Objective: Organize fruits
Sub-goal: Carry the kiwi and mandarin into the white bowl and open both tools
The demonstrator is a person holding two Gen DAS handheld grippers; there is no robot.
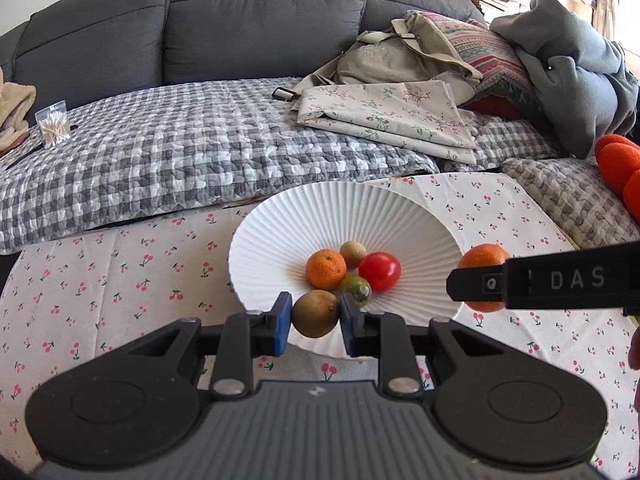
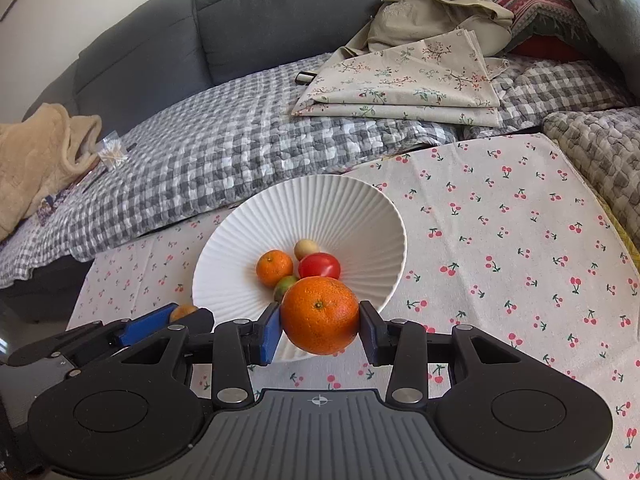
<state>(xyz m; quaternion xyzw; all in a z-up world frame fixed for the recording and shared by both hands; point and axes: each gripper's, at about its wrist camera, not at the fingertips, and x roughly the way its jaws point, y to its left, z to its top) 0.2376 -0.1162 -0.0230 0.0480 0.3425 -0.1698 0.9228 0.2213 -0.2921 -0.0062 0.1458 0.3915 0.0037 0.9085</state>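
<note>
On the cherry-print cloth (image 2: 500,216), in front of the sofa (image 1: 260,20), sits a white ribbed bowl (image 1: 280,224). Inside it: a mandarin (image 1: 326,269) at about 9 o'clock of the pile, a red tomato (image 1: 379,271) at 3 o'clock, a small tan fruit (image 1: 353,254) at 12 o'clock behind them, a green-red fruit (image 1: 356,287) at 6 o'clock. All four are bunched and touching.

Left gripper (image 1: 316,322): fingers clamped on a brown kiwi (image 1: 316,313), held over the bowl's near rim, at 6 o'clock of the pile. Blue pads press either side of it.

Right gripper (image 2: 320,326): fingers clamped on an orange (image 2: 320,314), stem end facing the camera. In the left view it comes in from 3 o'clock, and the orange hangs at the bowl's right rim. In the right view the left gripper shows at 9 o'clock, just beside the bowl.

Behind, on the checked quilt (image 1: 160,152): folded floral cloth (image 1: 384,116), a beige bag (image 1: 400,52), a packet of cotton swabs (image 1: 52,126).
</note>
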